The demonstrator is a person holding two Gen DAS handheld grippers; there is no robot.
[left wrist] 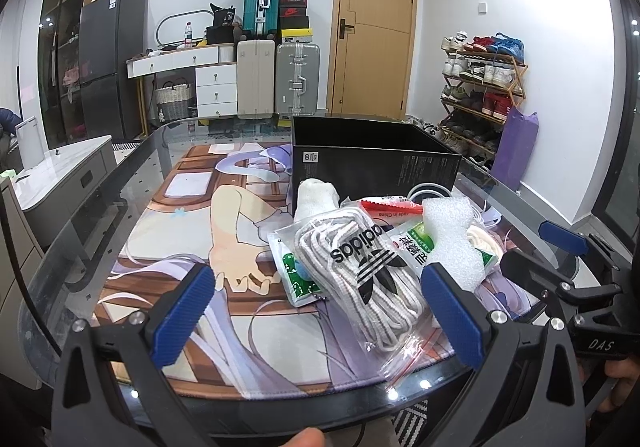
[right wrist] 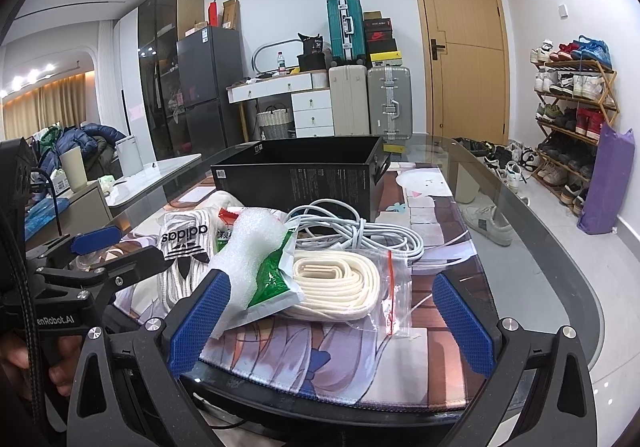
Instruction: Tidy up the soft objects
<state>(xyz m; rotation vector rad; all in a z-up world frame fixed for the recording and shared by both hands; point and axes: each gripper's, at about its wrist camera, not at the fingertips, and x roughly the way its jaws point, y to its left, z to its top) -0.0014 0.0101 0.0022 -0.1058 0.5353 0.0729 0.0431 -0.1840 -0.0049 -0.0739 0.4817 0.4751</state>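
Plastic-bagged soft goods heaped on the counter, nothing picked up yet.

Striped laces in an adidas bag [left wrist: 362,267] lie between the wide-spread fingers of the left tool [left wrist: 320,311]; the right tool [right wrist: 332,323], equally wide and empty, faces the bagged cream strap [right wrist: 340,287] with a foam block [right wrist: 248,247] beside it. The next move probably calls for closing on one bag and lifting it into the black box [left wrist: 372,155] (open-topped, just behind the heap). Its near wall needs clearing; the counter [left wrist: 72,247] edge is near, and the mat to the left is bare.
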